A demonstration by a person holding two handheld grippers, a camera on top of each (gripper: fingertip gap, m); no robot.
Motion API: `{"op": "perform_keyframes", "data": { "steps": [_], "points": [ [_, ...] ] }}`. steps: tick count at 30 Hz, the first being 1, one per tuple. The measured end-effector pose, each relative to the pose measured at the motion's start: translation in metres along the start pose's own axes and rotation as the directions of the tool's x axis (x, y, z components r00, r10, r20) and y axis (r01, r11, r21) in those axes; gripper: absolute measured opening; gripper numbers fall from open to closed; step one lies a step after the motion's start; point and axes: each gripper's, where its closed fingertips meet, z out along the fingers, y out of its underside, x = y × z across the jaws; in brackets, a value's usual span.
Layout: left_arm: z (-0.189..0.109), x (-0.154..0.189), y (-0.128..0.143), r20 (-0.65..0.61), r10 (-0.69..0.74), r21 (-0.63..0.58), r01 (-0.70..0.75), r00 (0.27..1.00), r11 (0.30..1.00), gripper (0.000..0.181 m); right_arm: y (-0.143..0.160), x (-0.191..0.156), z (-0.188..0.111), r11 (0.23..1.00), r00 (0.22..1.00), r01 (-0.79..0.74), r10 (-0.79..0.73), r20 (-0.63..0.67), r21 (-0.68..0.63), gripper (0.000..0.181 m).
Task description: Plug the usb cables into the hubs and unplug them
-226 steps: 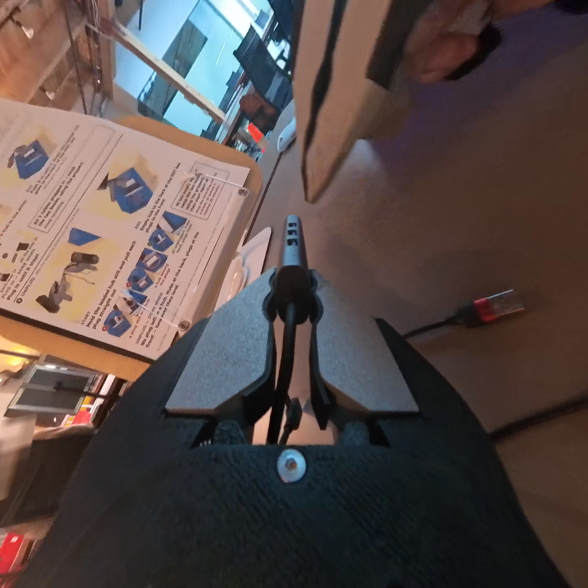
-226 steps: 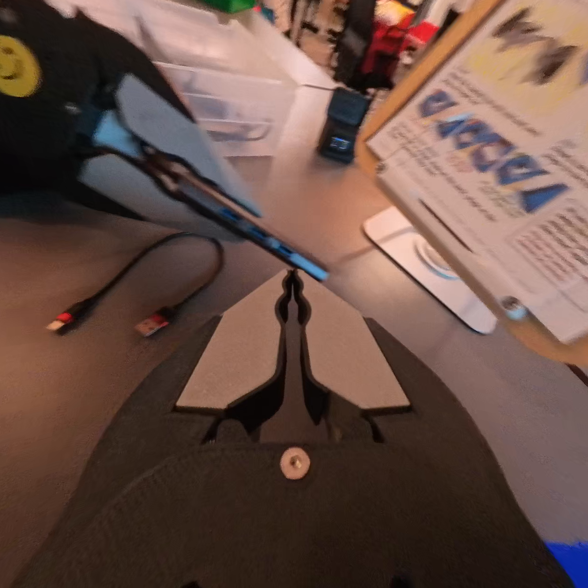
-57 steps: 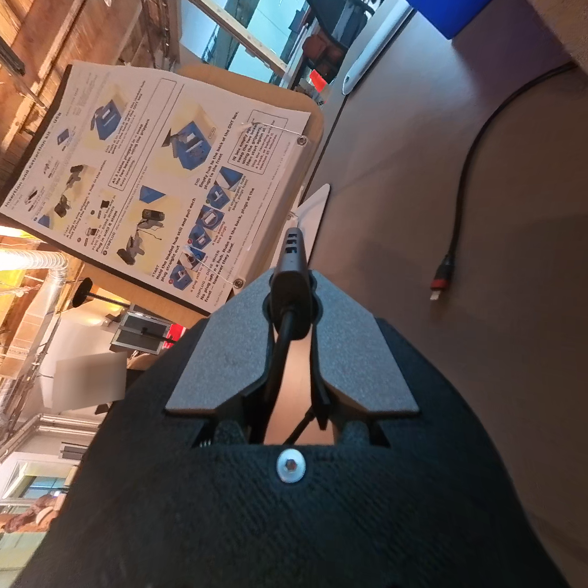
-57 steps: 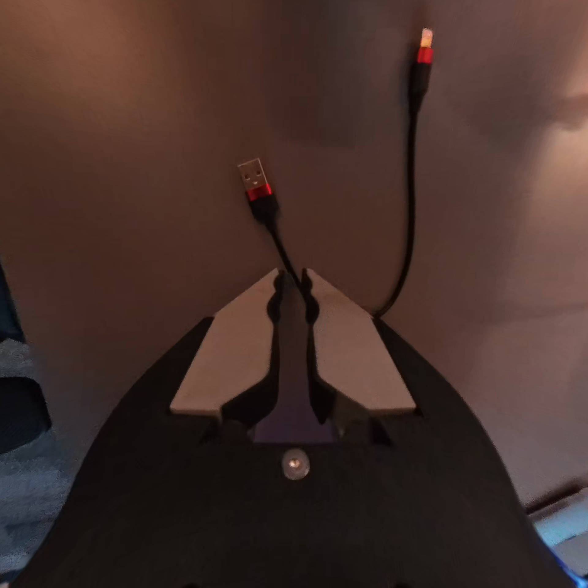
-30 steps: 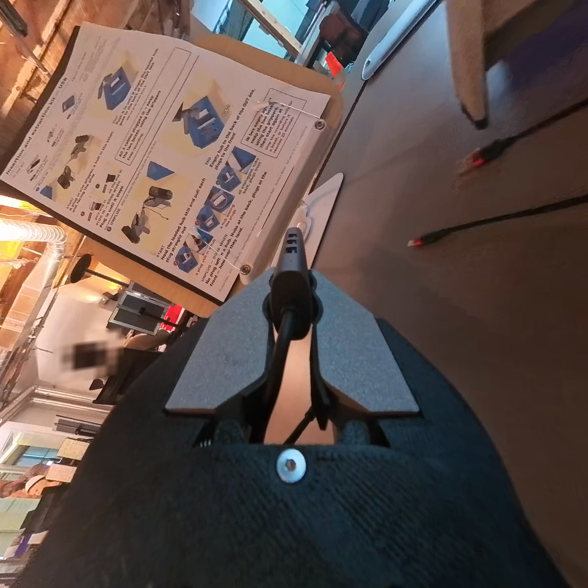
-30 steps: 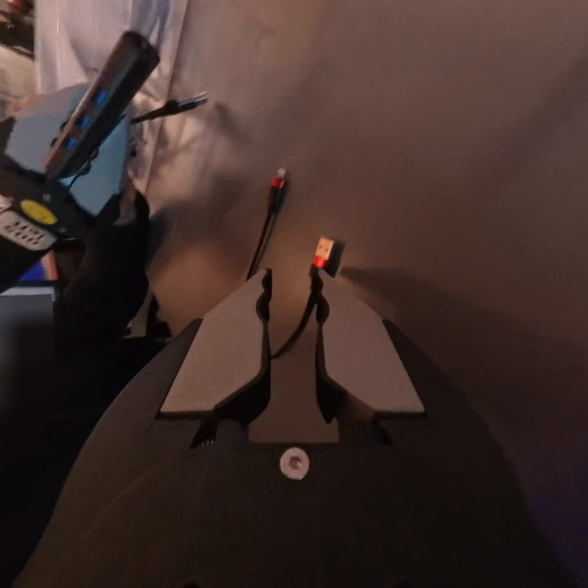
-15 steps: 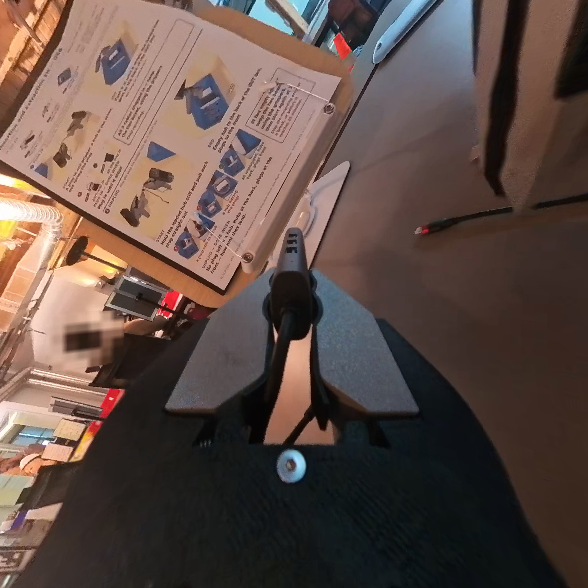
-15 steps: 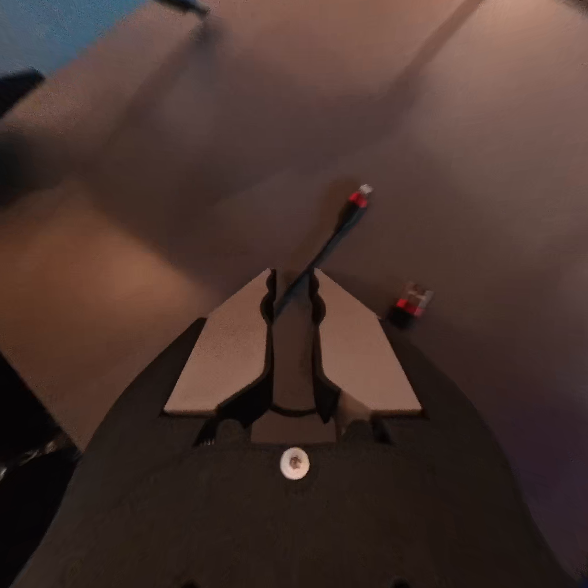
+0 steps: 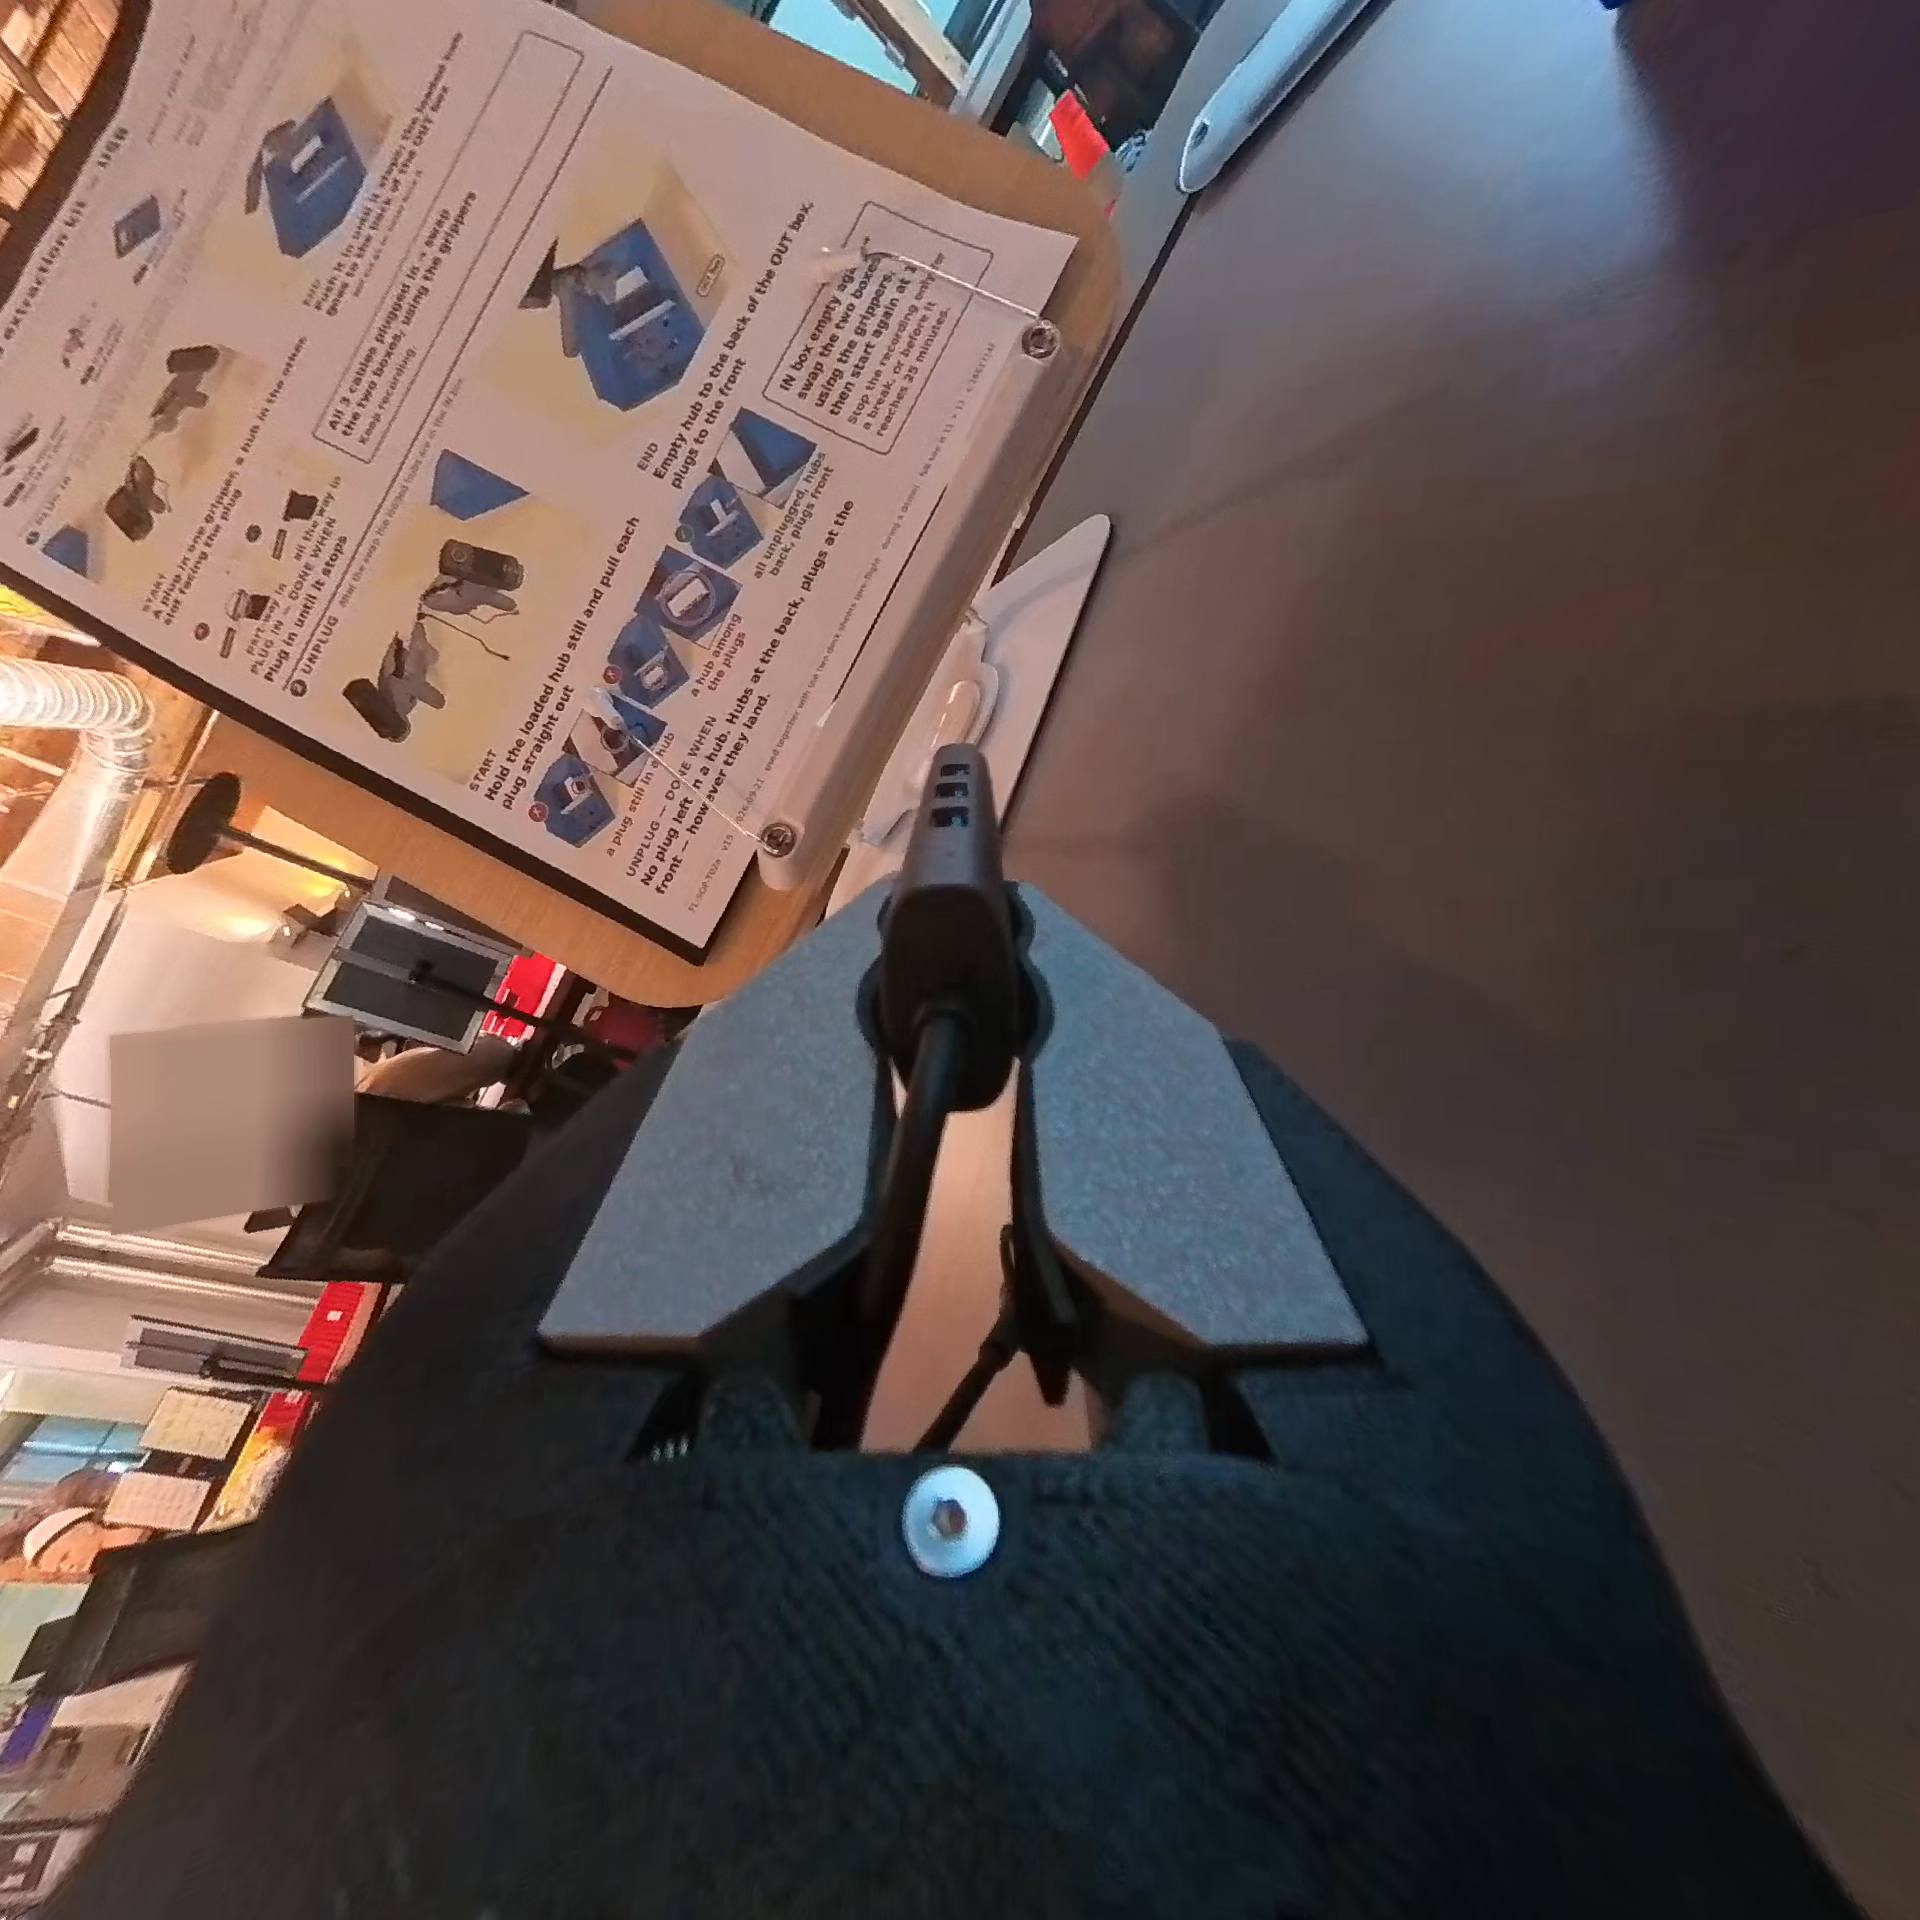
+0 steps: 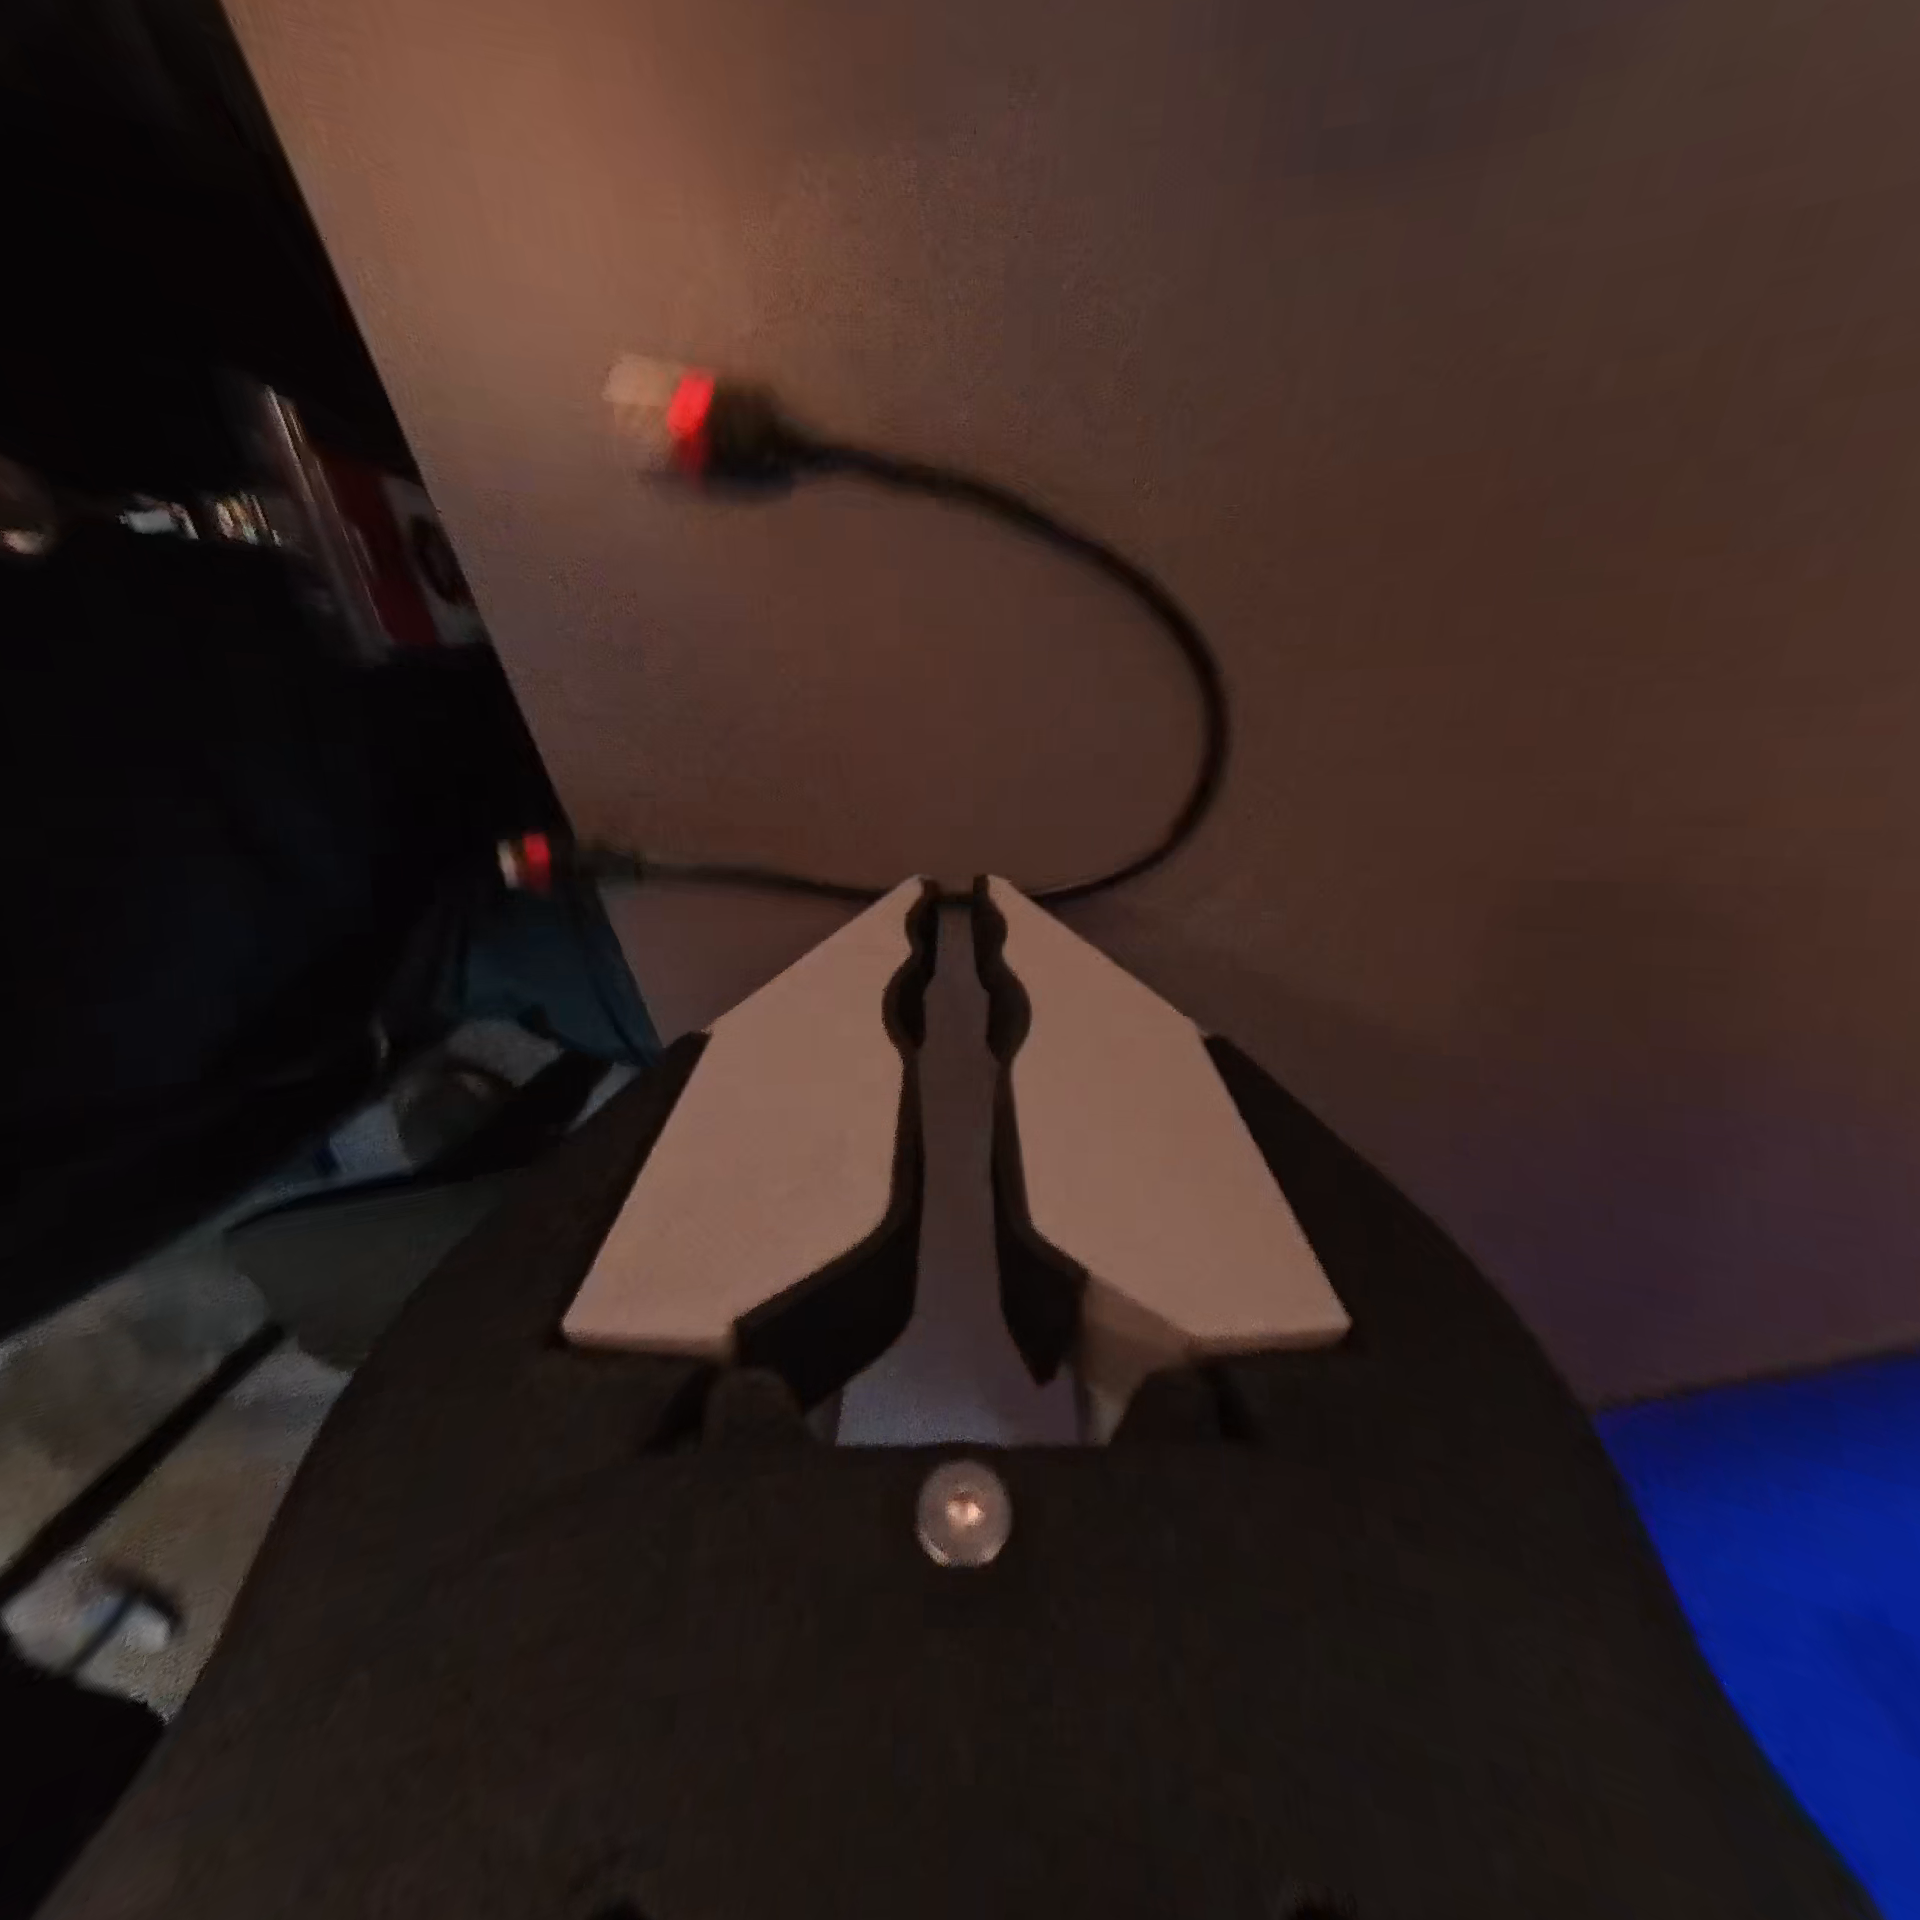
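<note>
In the left wrist view my left gripper [image 9: 951, 920] is shut on the back end of a dark grey USB hub [image 9: 954, 821]. The hub points forward past the fingertips, held above the brown table [image 9: 1507, 727], and its own black lead runs back between the fingers. In the right wrist view my right gripper [image 10: 954, 885] is closed to a narrow slit, pinching a thin black USB cable [image 10: 1195, 717] at its tips. One red-collared plug [image 10: 665, 416] lies on the table ahead on the left. A second red-collared plug [image 10: 525, 860] lies at the table's left edge.
A wooden board with a printed instruction sheet [image 9: 499, 436] stands left of the hub on a white base [image 9: 1044, 613]. A white object [image 9: 1247, 99] lies far back. A blue box [image 10: 1766, 1558] is at lower right in the right wrist view. The table edge [image 10: 436, 582] runs along the left. Across from one pair of fingers to the other is roughly 25 cm.
My right gripper has closed from open to a slit on the cable and swung, so the plugs now lie ahead on the left. My left gripper still holds the hub; the other gripper left its view.
</note>
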Motion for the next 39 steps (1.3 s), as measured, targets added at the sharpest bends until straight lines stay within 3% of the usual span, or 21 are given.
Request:
{"op": "perform_keyframes", "data": {
  "steps": [4,8,12,16,19,25,28,31,34,39],
  "points": [
    [0.000,0.007,-0.005,-0.016,0.026,0.020,-0.026,1.000,0.999,0.014,-0.026,-0.008,-0.011,0.981,1.000,-0.008,0.004,0.022,0.196,0.012],
    [0.001,0.010,-0.002,-0.027,0.026,0.014,-0.025,0.999,1.000,0.015,-0.045,-0.037,0.012,0.937,0.975,0.221,-0.220,-0.034,0.271,0.003],
    [0.001,0.010,-0.002,-0.028,0.027,0.012,-0.027,0.999,1.000,0.015,-0.059,-0.001,0.024,0.925,0.944,0.271,-0.202,-0.261,0.265,0.003],
    [0.002,0.010,-0.001,-0.027,0.027,0.009,-0.026,0.999,1.000,0.015,-0.061,0.035,0.022,0.934,0.941,0.228,-0.139,-0.307,0.275,0.000],
    [0.002,0.009,-0.001,-0.026,0.021,0.007,-0.021,0.999,1.000,0.014,-0.055,0.071,0.016,0.948,0.934,0.123,-0.011,-0.358,0.293,0.000],
    [0.000,0.010,-0.005,-0.036,0.034,0.034,-0.033,0.999,0.999,0.015,-0.042,0.088,0.004,0.950,0.916,0.030,0.098,-0.389,0.310,0.000],
    [-0.002,0.021,-0.014,-0.060,0.098,0.085,-0.093,0.993,0.992,0.015,-0.065,0.042,0.001,0.907,0.960,0.187,-0.087,-0.266,0.377,0.011],
    [-0.004,0.032,-0.019,-0.074,0.169,0.117,-0.160,0.983,0.980,0.014,-0.077,0.000,0.012,0.833,0.900,0.428,-0.358,-0.248,0.350,0.012],
    [-0.007,0.035,-0.024,-0.078,0.187,0.146,-0.174,0.979,0.974,0.014,-0.076,-0.001,0.027,0.825,0.862,0.499,-0.441,-0.248,0.267,0.020],
    [-0.006,0.039,-0.022,-0.094,0.196,0.145,-0.181,0.976,0.973,0.015,-0.089,0.013,0.030,0.833,0.881,0.470,-0.425,-0.208,0.290,0.030]
  ]
}}
